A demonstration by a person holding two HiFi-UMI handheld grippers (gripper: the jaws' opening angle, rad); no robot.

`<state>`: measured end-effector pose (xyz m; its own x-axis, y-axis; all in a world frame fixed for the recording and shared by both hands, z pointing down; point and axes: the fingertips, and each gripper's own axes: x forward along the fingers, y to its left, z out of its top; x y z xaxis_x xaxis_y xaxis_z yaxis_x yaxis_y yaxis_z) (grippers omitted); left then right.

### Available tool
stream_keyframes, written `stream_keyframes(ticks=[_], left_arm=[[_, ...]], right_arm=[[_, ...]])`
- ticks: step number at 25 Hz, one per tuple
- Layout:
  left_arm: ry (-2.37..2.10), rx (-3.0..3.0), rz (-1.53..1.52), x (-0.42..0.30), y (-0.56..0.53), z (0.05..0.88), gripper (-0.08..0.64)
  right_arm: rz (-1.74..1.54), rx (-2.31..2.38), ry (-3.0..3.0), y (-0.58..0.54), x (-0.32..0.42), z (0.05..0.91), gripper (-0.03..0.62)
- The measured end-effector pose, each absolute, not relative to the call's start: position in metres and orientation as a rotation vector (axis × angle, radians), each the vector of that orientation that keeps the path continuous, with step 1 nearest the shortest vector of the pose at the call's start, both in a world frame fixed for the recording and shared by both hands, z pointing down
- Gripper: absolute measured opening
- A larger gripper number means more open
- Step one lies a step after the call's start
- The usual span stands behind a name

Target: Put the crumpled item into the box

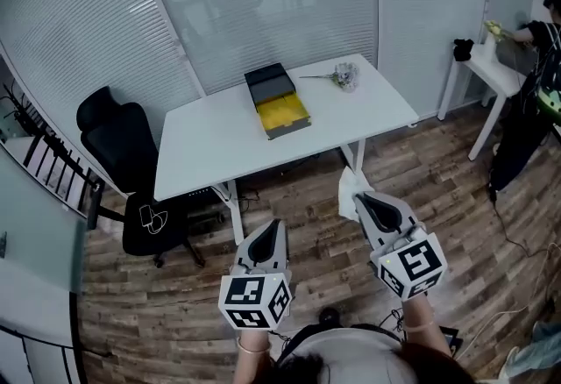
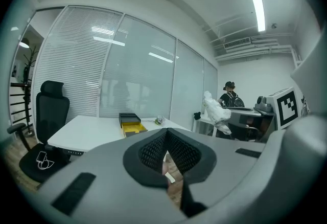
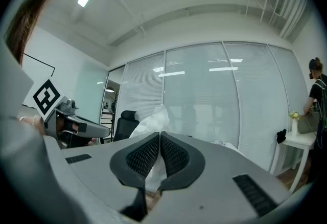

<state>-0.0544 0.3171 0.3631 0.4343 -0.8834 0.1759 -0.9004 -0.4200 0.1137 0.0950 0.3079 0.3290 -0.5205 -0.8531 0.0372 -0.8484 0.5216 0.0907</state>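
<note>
The right gripper [image 3: 159, 136] is closed tight on the crumpled white sheet [image 3: 152, 119], which looks thin, wrinkly and bunched up, with its top poking out past the jaw tips. The sheet hangs in the air over the wood floor, well away from the box [image 1: 279, 102], which sits open on the white table [image 1: 210, 150] with yellow inside. The left gripper [image 2: 166, 135] has its jaw tips together and holds nothing.
</note>
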Motion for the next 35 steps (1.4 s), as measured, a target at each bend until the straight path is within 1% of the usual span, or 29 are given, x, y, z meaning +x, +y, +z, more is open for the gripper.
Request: stream_keyframes(ticks=[8,17,35], left_arm=[[-1.551,2.487,0.121,-0.075,0.292,0.366,0.015],[-1.533,2.488,0.119,-0.084,0.267,0.371,0.015],[-1.539,2.474,0.129,-0.073,0.187,0.377,0.015]], right_arm=[[-0.094,1.483,-2.652,0.284,0.069,0.330,0.032],[-0.085,1.486,-2.639,0.258,0.057,0.333,0.032],[-0.067,1.434,-2.659,0.174,0.063,0.342,0.032]])
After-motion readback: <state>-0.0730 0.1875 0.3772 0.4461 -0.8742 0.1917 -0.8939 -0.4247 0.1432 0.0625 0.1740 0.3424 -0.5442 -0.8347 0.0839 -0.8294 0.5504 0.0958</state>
